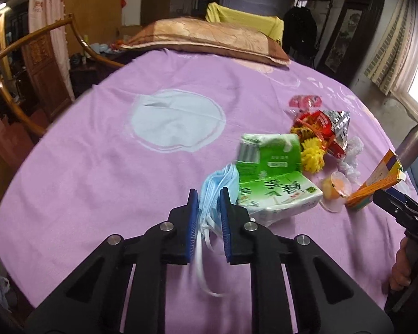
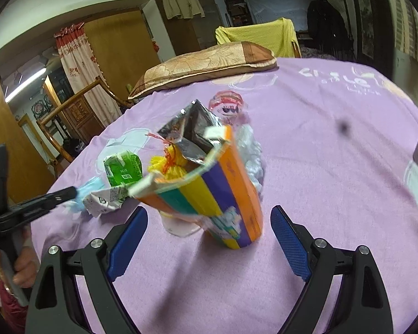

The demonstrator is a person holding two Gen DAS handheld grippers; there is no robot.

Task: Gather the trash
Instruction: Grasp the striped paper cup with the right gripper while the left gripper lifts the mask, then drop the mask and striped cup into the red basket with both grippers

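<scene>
- Left gripper (image 1: 208,194): blue pads clamped on crumpled pale-blue face masks (image 1: 218,186), beside green-and-white tissue pack (image 1: 276,186) on pink bedsheet (image 1: 97,167).
- Right gripper (image 2: 209,222): spread wide, empty, flanking striped orange carton (image 2: 209,192).

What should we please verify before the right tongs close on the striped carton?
1. Left tongs gripping the bundle of light blue face masks: ok.
2. Right tongs open wide: ok.
3. Orange, purple and yellow striped carton between the right fingers: not ok; it lies ahead of them.
4. Small clear plastic cup clear of the carton: not ok; it touches the carton.
5. White mask straps hanging free: ok.
6. Trash container in view: not ok.
</scene>
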